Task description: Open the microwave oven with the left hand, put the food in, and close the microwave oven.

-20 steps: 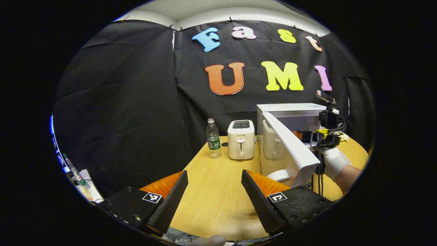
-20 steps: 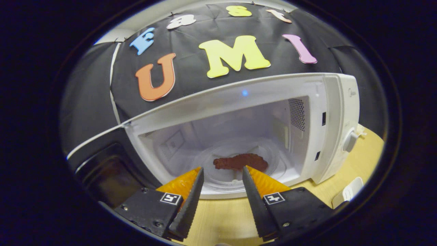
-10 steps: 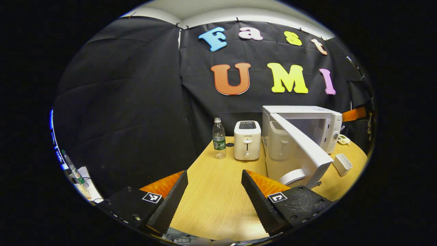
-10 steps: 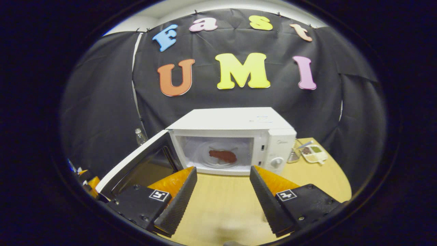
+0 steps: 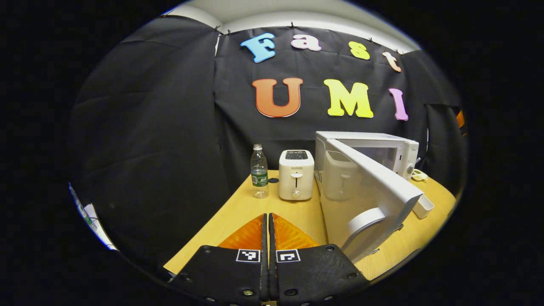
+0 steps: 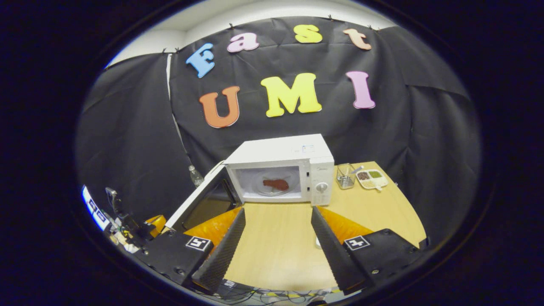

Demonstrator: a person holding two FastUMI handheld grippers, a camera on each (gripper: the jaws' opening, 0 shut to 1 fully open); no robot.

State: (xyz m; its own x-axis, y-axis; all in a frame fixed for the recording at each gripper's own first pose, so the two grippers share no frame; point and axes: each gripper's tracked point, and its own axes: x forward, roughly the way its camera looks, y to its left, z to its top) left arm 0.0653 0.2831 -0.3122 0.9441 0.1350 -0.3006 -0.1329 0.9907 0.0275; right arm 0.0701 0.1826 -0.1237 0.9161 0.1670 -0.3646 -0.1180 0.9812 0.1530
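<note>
The food (image 6: 276, 184) lies on the glass plate inside the microwave oven (image 6: 293, 159), centre of the right gripper view, and the door (image 5: 374, 191) stands wide open. The left gripper (image 5: 268, 225) is clenched on nothing, low centre; the right gripper (image 6: 276, 221) is spread and empty. A push near the hinge could shove the oven sideways. The toaster (image 5: 296, 180) and water bottle (image 5: 259, 177) stand just left of it, clear of the door's swing.

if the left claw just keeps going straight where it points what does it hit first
Probably the toaster: the shut left claw aims over bare table at it, the water bottle just left, the open microwave door right. Depth is unclear.
</note>
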